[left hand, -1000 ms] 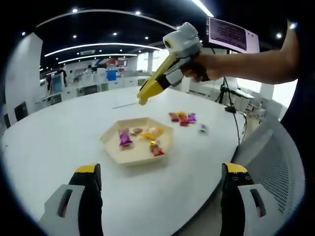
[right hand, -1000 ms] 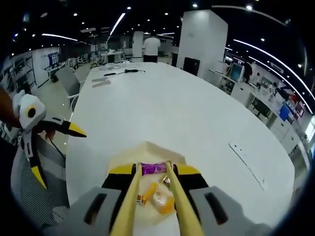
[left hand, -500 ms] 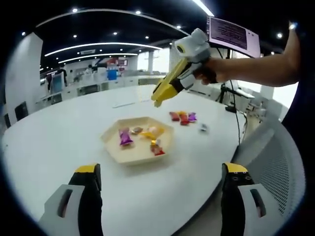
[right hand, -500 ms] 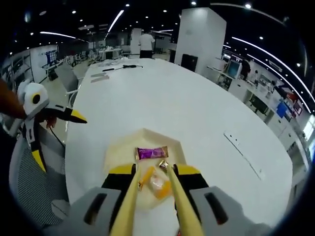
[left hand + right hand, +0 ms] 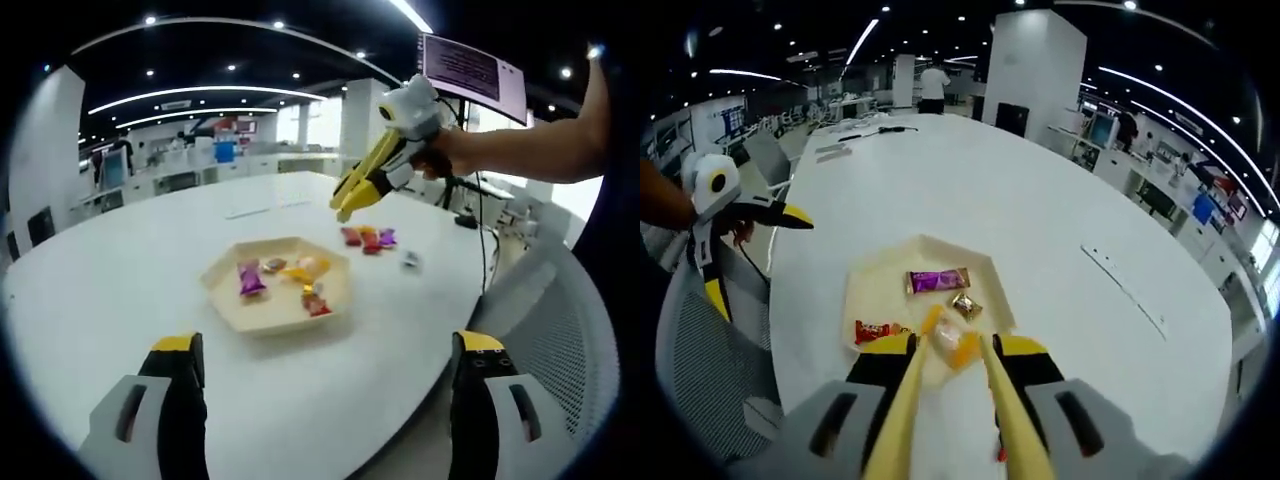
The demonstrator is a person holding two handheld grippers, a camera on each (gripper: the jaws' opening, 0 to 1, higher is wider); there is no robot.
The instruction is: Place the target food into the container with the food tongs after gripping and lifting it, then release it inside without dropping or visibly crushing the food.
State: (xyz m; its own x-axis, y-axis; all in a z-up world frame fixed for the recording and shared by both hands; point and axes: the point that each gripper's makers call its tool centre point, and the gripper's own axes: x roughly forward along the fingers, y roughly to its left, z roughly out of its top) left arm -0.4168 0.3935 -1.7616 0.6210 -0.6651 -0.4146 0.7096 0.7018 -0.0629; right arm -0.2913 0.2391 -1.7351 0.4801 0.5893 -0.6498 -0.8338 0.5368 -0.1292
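Two grippers are in your hands above a broad white counter (image 5: 120, 270). Your left gripper (image 5: 325, 375) sits low at the near edge, its black, yellow-tipped jaws spread wide with nothing between them. Your right gripper (image 5: 952, 345) holds a pair of yellow food tongs (image 5: 945, 420), whose two arms run forward with a narrow gap at the tips and no food between them; in the left gripper view the tongs (image 5: 362, 182) hang in the air, clear of the counter. A cream hexagonal tray (image 5: 225, 300) rests on the counter near its edge. Inside it lie a purple wrapped candy (image 5: 937, 280), a small gold-wrapped one (image 5: 964, 304), a red one (image 5: 875, 331) and a yellow-orange piece (image 5: 950, 338) touching the tray's near side. Beyond the tray, well apart from it, a small cluster of red, yellow and purple wrapped candies (image 5: 367, 238) lies loose on the counter, with a small pale wrapper (image 5: 410, 260) just beside them. A grey mesh chair (image 5: 560, 330) stands at the counter's edge.
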